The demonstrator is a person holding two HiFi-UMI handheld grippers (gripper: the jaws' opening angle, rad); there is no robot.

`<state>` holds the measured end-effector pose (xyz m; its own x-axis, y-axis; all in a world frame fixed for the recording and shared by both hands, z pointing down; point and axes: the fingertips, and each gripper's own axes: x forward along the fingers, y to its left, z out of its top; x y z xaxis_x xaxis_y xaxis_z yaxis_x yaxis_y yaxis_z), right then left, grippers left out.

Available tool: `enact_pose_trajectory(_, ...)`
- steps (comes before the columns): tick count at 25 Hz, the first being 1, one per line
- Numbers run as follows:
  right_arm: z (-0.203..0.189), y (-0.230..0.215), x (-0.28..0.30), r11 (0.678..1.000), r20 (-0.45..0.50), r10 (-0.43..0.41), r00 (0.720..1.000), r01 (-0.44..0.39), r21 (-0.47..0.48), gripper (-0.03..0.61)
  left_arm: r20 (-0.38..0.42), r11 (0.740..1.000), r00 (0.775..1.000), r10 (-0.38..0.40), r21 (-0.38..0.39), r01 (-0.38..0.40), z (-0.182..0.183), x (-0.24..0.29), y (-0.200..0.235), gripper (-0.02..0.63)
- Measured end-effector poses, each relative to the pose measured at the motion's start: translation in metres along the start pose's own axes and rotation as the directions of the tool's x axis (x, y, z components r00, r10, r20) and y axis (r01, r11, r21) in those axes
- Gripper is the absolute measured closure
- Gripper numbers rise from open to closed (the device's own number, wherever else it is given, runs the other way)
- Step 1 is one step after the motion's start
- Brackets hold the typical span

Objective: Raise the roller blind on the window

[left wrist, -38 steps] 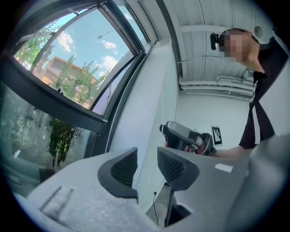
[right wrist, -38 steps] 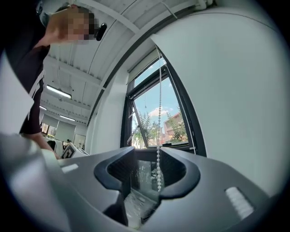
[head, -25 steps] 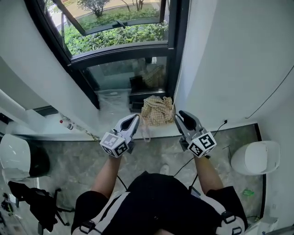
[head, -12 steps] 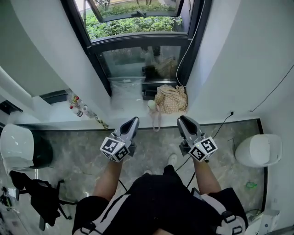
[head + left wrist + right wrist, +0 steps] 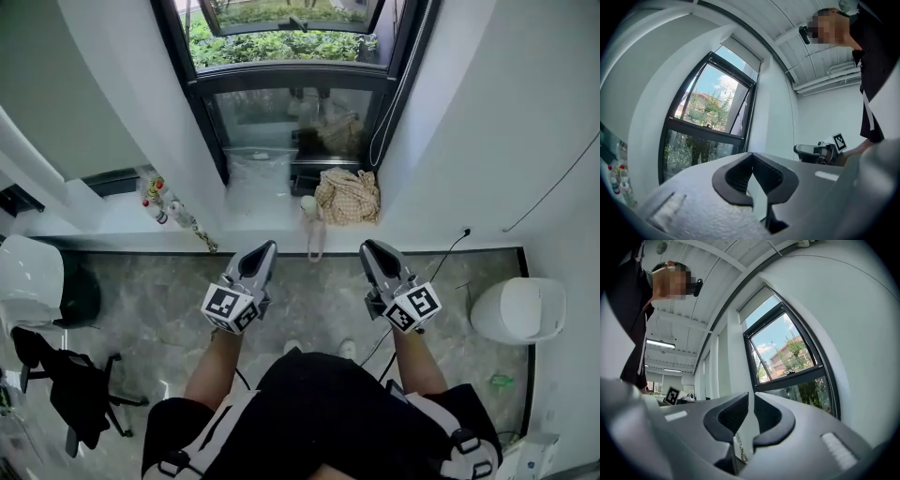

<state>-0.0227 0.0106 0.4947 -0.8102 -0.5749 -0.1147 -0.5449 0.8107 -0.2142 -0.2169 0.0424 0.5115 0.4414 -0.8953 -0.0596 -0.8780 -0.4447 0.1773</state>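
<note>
Fingers [image 5: 733,177] of the left gripper [image 5: 268,247] meet; those of the right gripper [image 5: 369,247], just closing, stand slightly apart, both empty.

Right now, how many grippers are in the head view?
2: the left gripper and the right gripper, side by side, both pointing toward the window. None looks hidden.

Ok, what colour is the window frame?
Black; the window frame shows best in the head view.
</note>
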Motion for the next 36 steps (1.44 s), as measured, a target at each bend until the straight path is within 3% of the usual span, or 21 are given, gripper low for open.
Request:
enact_pose_trajectory(4,0.007,-0.024,-0.022,0.999,0.011,-0.03,0.999,0.03,-0.02,0.58,0.011,1.0,1.0,0.014,-0.003,-0.014,0.0,0.001,-0.012,0.614)
enact_pose_trajectory(12,0.01,-0.049,-0.043,0.997,-0.002,-0.05,0.999,0.05,-0.066,0.583,0.052,0.999,0.997,0.05,-0.012,-0.05,0.001,0.016,-0.032,0.614)
enact_pose_trajectory(17,0.016,-0.059,-0.04,0.998,0.017,-0.041,0.999,0.041,-0.045,0.583,0.059,0.999,0.997,0.052,-0.013,-0.052,0.004,0.026,-0.036,0.614)
enact_pose_trajectory(36,0.016,-0.06,-0.039,1.0,0.0,-0.001,1.0,0.001,-0.028,0.582,0.03,0.997,0.998,0.049,-0.052,-0.048,-0.012,0.031,-0.045,0.614)
